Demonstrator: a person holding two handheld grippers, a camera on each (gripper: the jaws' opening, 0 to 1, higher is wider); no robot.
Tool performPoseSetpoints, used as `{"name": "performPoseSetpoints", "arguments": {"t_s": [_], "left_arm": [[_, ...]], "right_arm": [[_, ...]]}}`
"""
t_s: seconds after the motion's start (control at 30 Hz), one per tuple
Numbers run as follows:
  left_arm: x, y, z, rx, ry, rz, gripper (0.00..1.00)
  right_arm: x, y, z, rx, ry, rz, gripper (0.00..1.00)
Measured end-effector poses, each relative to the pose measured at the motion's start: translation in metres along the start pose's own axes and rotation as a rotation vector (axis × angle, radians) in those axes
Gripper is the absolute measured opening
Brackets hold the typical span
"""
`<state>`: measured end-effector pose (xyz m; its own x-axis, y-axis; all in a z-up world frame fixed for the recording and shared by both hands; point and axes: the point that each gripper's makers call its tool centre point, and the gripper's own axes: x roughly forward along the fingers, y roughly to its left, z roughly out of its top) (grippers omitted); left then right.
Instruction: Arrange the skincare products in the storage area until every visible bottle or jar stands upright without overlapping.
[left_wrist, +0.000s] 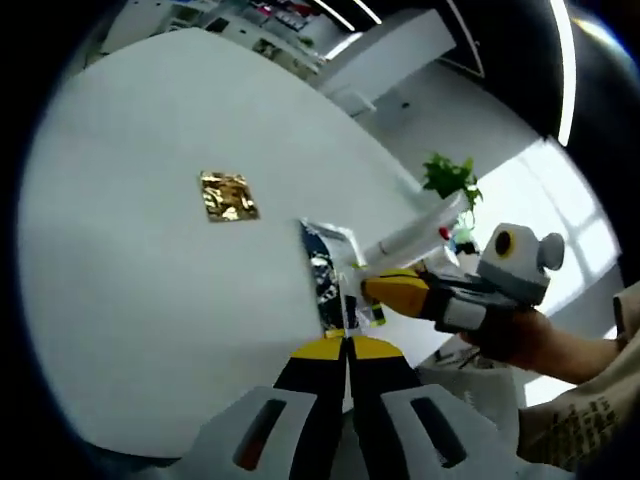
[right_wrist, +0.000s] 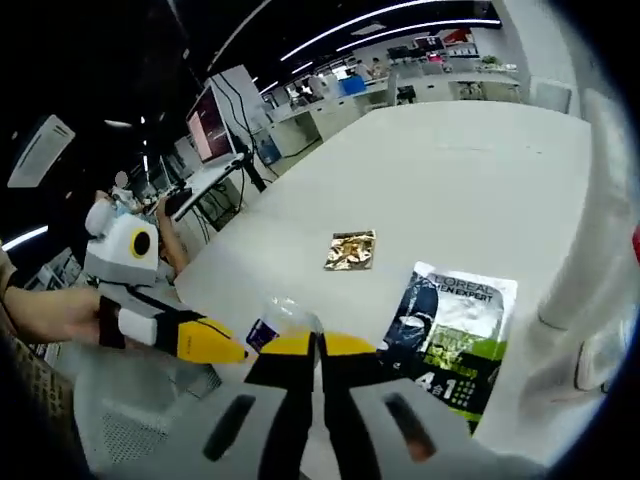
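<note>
Both tools pressed together, pinching nothing: left tool (left_wrist: 347, 345) at worktop (left_wrist: 130, 260) edge, right tool (right_wrist: 318, 345) low over the near edge. L'Oreal sachet (right_wrist: 447, 325) flat on worktop, just right of right tool; gold foil packet (right_wrist: 351, 250) flat, well apart behind it. Small clear bottle (right_wrist: 275, 320), possibly lying down, touching left tool tip. White tube (left_wrist: 415, 235) near sachet
</note>
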<state>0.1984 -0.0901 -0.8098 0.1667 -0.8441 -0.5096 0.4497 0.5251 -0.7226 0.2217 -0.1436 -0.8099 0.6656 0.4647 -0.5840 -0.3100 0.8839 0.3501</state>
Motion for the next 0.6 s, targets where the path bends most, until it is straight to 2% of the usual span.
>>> {"name": "performPoseSetpoints", "arguments": {"t_s": [0.23, 0.6], "left_arm": [[0.011, 0.017, -0.004, 0.009, 0.038, 0.044, 0.0], [0.025, 0.043, -0.009, -0.071, 0.059, 0.079, 0.0]], "right_arm": [[0.013, -0.011, -0.013, -0.046, 0.05, -0.027, 0.02], [0.038, -0.019, -0.019, -0.114, 0.1, -0.035, 0.01]]}}
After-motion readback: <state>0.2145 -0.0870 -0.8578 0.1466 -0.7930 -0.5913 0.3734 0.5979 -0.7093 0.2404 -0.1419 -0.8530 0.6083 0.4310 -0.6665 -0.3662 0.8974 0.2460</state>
